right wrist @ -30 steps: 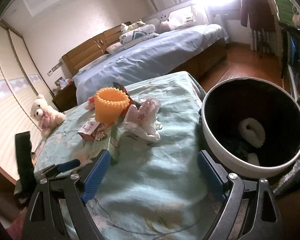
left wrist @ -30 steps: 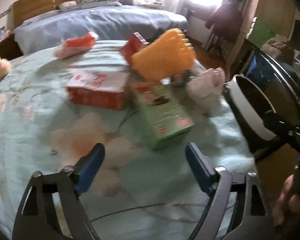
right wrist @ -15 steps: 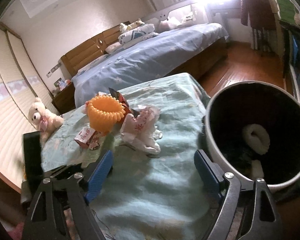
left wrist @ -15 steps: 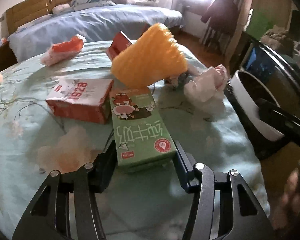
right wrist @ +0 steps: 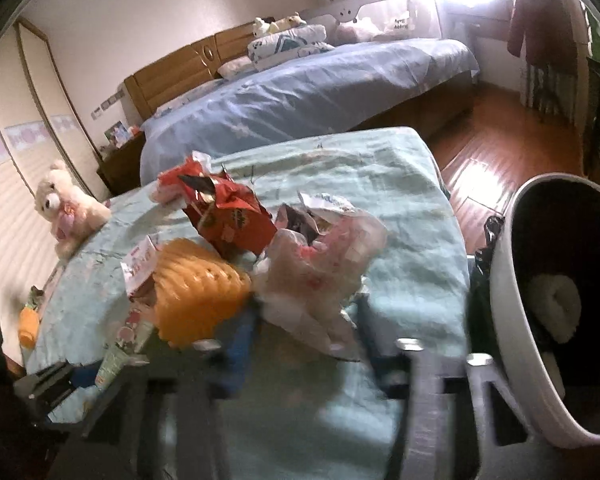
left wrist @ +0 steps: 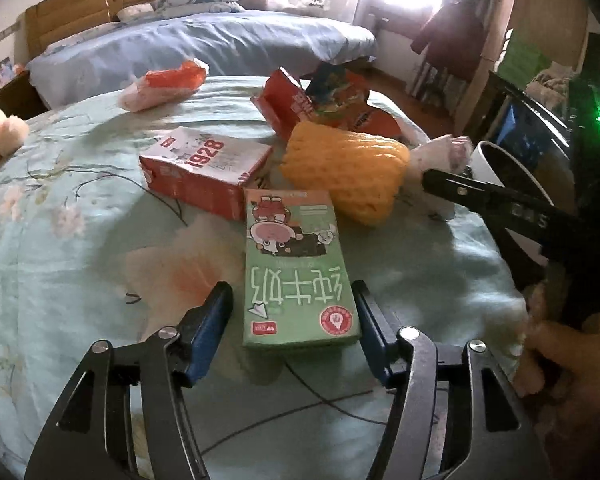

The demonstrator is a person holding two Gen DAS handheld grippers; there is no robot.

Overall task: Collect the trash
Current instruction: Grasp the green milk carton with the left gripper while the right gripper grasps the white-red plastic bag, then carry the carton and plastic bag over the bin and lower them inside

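Green milk carton (left wrist: 296, 264) flat on counter (left wrist: 60, 248), near end btwn spread fingers of left hand-held gripper (left wrist: 292, 320); right hand-held gripper (right wrist: 308, 344) blurred, spread around crumpled wrapper (right wrist: 320, 276)

We see a green carton (left wrist: 296, 268) lying flat, print up, end toward us. Touching behind it: a red-white "1928" box (left wrist: 204, 170) and a yellow foam net (left wrist: 346, 168) on its side. Red wrappers (left wrist: 324, 102) and crumpled white plastic (right wrist: 324, 268) further back. White bin (right wrist: 512, 320), black-lined, holds a white roll (right wrist: 556, 306).
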